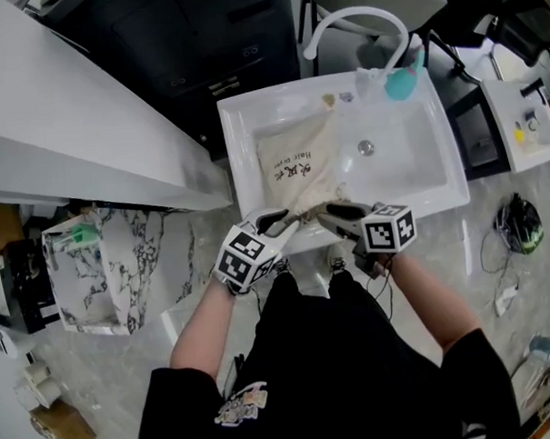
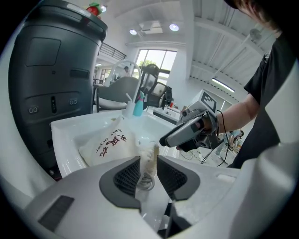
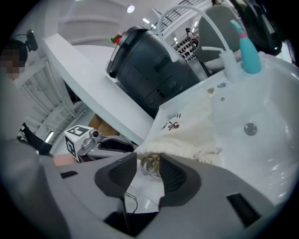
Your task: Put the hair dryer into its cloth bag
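A cream cloth bag (image 1: 300, 163) printed "Hair Dryer" lies bulging in the white sink (image 1: 419, 176), its gathered mouth at the near rim. The hair dryer itself is not visible. My left gripper (image 1: 291, 221) meets that mouth from the left. In the left gripper view the bunched cloth (image 2: 150, 158) fills the gap between the pads of this gripper (image 2: 148, 170), above a small coil of cord (image 2: 146, 183). My right gripper (image 1: 327, 212) faces it from the right. In its own view the right gripper (image 3: 149, 169) has its pads apart with the coil of cord (image 3: 150, 164) between them.
A curved white faucet (image 1: 357, 19) and a teal bottle (image 1: 404, 79) stand at the sink's back, and a drain (image 1: 366, 147) is in the basin. A white counter (image 1: 70, 114) runs along the left, with a marble-patterned bin (image 1: 95, 267) below it. Cables (image 1: 516, 226) lie on the floor at right.
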